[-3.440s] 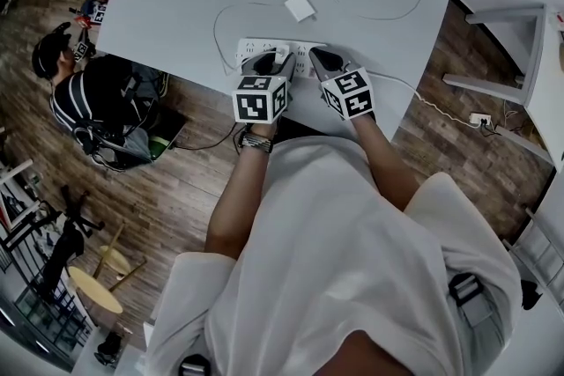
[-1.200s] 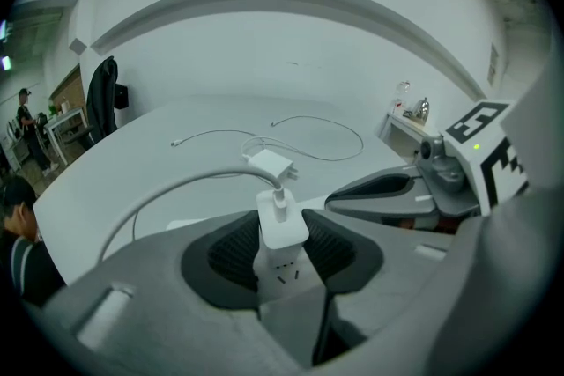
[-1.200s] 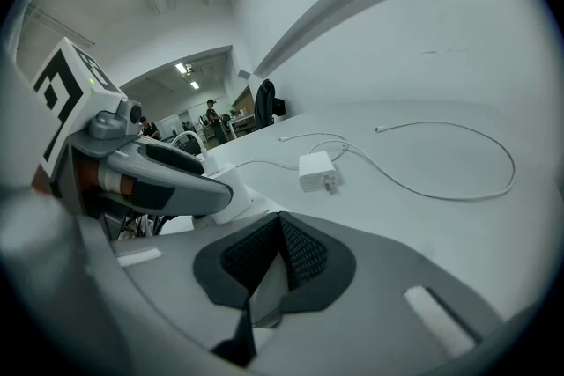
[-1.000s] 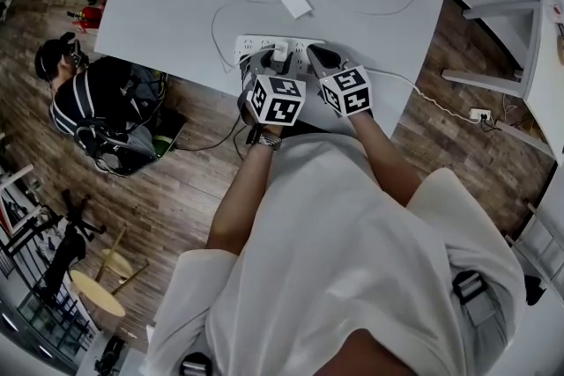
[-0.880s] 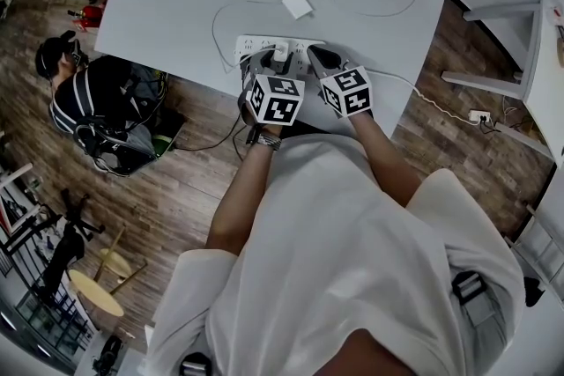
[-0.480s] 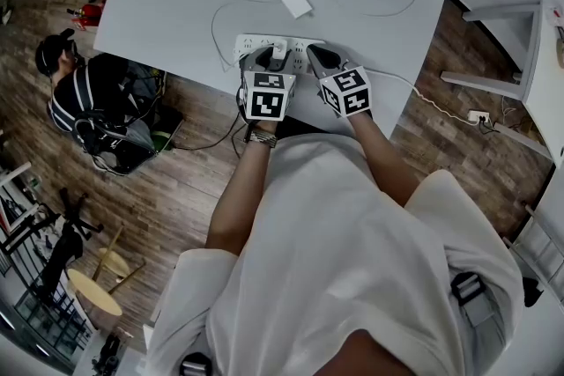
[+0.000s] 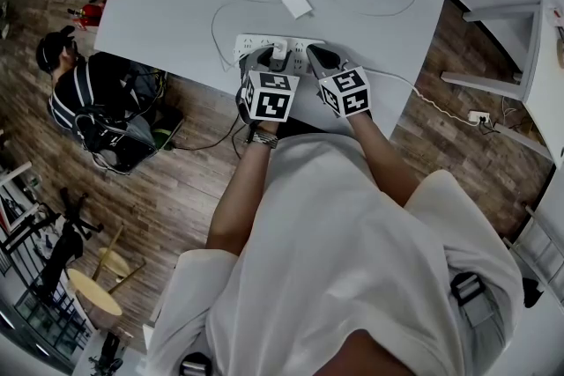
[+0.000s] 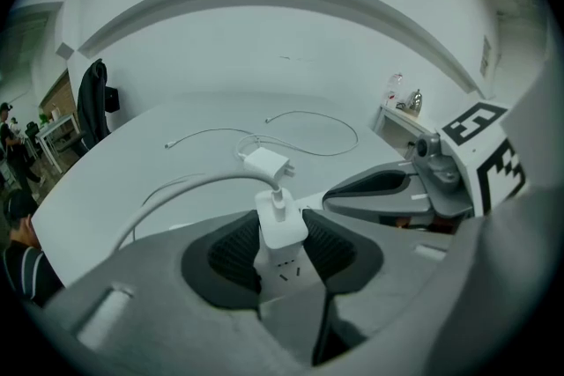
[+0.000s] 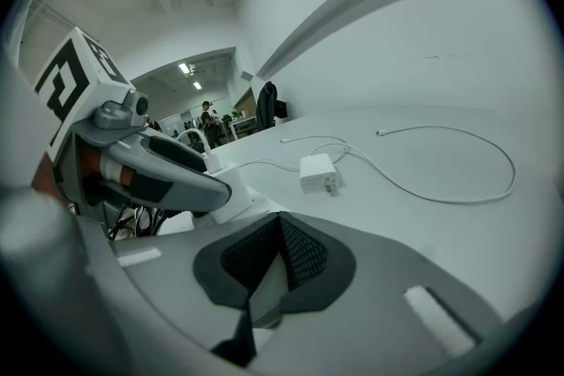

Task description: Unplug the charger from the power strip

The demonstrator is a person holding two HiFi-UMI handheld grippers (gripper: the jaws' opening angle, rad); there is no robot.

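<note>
1. No words, brand names or numbers can be read in any view.
2. Only black-and-white square markers are shown, and these are block patterns, not letters. They are carried on the cube (image 7: 269, 95) behind the jaws of the left gripper (image 7: 270, 60) and on the matching cube (image 7: 345, 92) behind the jaws of the right gripper (image 7: 322, 59).
3. In the left gripper view one such marker is seen to the right of the jaws. In the right gripper view one is seen up and to the left of them. Nothing can be read from either.

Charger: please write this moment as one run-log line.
step: unplug, not yet done | charger: plugged in power strip | left gripper: shut on charger | right gripper: shut, at power strip
</note>
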